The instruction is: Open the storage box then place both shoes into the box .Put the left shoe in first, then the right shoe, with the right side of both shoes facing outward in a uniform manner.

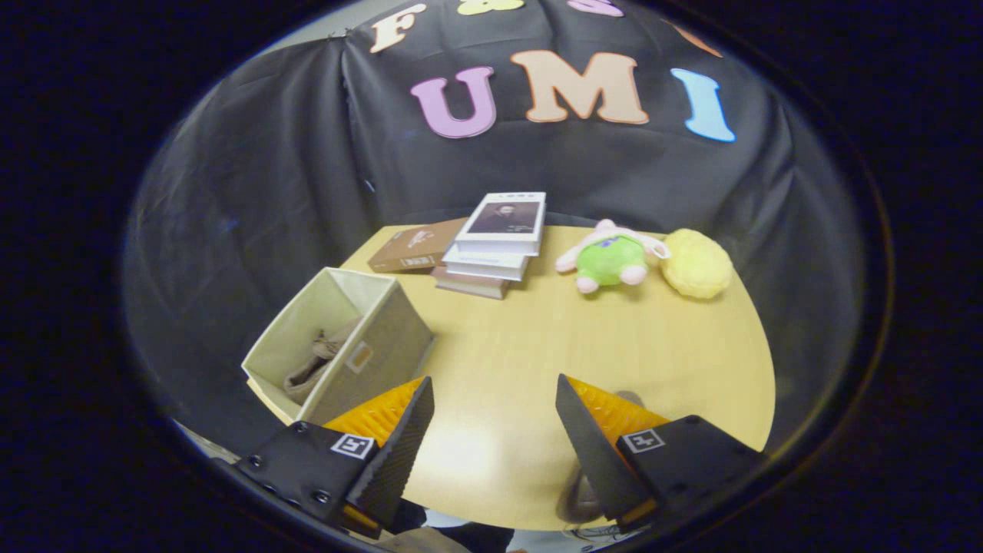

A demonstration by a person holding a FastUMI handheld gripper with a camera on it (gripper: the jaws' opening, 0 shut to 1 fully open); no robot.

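Gripper point(495, 399) hovers above table point(537, 346), fingers spread wide, beside storage box point(338, 346).

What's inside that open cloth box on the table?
One beige shoe lies in the box, against its near wall. The wall hides the shoe's lower part and the box floor beside it. The open claw hovers apart, holding nothing.
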